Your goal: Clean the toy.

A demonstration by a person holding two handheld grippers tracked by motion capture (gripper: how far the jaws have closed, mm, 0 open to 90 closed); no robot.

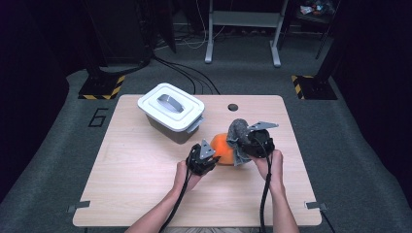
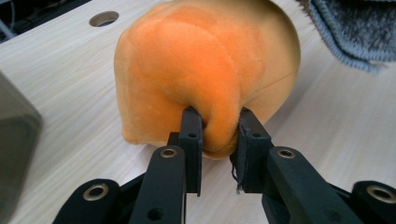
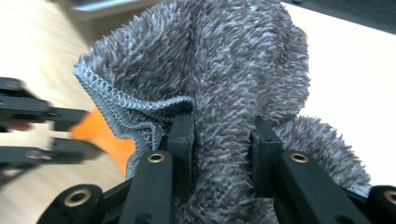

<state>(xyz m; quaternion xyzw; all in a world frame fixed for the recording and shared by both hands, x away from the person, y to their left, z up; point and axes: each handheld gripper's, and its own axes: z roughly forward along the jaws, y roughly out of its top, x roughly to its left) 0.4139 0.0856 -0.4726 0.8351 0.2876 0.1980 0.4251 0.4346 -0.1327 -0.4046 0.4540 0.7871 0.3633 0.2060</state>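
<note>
Looking down from the high view, a light wooden table (image 1: pixel 145 184) carries a white lidded bin (image 1: pixel 171 111) at its far left, with a small round hole (image 1: pixel 232 107) in the tabletop toward the far edge. Near the table's middle sits an orange plush toy (image 1: pixel 222 147). The left gripper (image 1: pixel 208 156) meets the toy's near-left side, and the right gripper (image 1: pixel 239 144) holds a grey fuzzy cloth (image 1: pixel 237 132) raised just beside and above the toy's right side. Both forearms enter from the bottom edge.

Left gripper view: the left gripper (image 2: pixel 218 135) has its jaws pinched onto a fold of the orange plush toy (image 2: pixel 205 60) — the fabric bulges between the pads. The toy rests on the table (image 2: pixel 60 93), the grey fuzzy cloth (image 2: pixel 359 28) hangs at the upper right corner, and the round hole (image 2: pixel 103 18) lies beyond.

Right gripper view: the right gripper (image 3: pixel 223 140) is clamped on a bunched section of the grey fuzzy cloth (image 3: pixel 224 56), whose stitched hem curls at the left. Behind it a sliver of the orange plush toy (image 3: pixel 100 135) shows, with the left gripper (image 3: pixel 70 130) — blurred — against it.
</note>
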